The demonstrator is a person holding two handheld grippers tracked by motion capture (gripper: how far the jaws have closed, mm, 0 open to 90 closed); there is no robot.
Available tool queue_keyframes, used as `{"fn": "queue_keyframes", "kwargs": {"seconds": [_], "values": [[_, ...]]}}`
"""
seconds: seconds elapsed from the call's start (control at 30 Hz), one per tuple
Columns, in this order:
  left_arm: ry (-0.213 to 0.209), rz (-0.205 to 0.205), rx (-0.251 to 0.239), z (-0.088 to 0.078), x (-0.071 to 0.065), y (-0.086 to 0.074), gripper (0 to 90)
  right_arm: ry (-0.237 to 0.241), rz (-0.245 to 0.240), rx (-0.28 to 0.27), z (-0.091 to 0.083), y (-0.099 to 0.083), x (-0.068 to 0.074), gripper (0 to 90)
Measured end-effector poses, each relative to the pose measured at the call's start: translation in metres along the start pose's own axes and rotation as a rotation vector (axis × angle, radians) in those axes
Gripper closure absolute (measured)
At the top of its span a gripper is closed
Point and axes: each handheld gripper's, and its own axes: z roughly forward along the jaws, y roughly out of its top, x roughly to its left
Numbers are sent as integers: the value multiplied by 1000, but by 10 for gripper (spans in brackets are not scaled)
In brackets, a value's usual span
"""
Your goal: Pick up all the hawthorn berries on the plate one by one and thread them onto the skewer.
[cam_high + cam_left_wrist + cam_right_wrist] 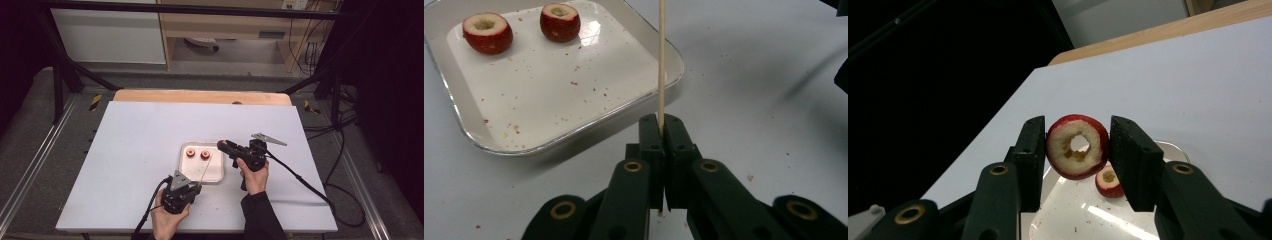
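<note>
Closest to the camera, the left tool (661, 131) has its black jaws pressed shut on a thin, pale wooden skewer (661, 60), which rises straight out beyond the jaw tips. Ahead and left of that tool, a shallow white square tray (574, 137) on the white table (135, 150) holds two red cored fruit pieces (487, 33) (560, 22). The right tool (1076, 150), lifted above the tray, has its jaws partly open and clamps a red cored fruit ring (1077, 146) by its sides, hole facing the camera.
</note>
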Motion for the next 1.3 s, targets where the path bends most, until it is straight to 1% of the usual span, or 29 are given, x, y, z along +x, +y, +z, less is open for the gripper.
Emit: {"fn": "queue_keyframes", "kwargs": {"seconds": [0.03,0.13,0.2,0.23,0.3,0.43,0.53,1.03,1.17,1.3], "values": [[3,-2,-1,1,-1,0,884,5,7,-4,0,0,0,595],[-9,-12,-7,4,-4,1,884,11,24,-25,0,0,2,595],[-6,-12,-10,6,-6,2,884,13,33,-39,0,0,3,595],[-14,-21,-10,7,-7,2,884,13,30,-49,0,-1,3,596],[-19,-30,-12,8,-8,3,884,17,36,-56,0,-1,3,595],[-25,-45,-17,11,-9,4,884,23,30,-68,0,-2,4,595],[-26,-56,-17,12,-9,5,884,31,31,-69,1,-3,5,595],[-27,-72,-31,12,-8,6,884,65,44,-78,1,-7,7,596],[-27,-77,-29,13,-8,6,884,69,39,-76,1,-8,8,595],[-28,-80,-25,13,-8,6,884,70,46,-71,1,-8,8,596]]}}
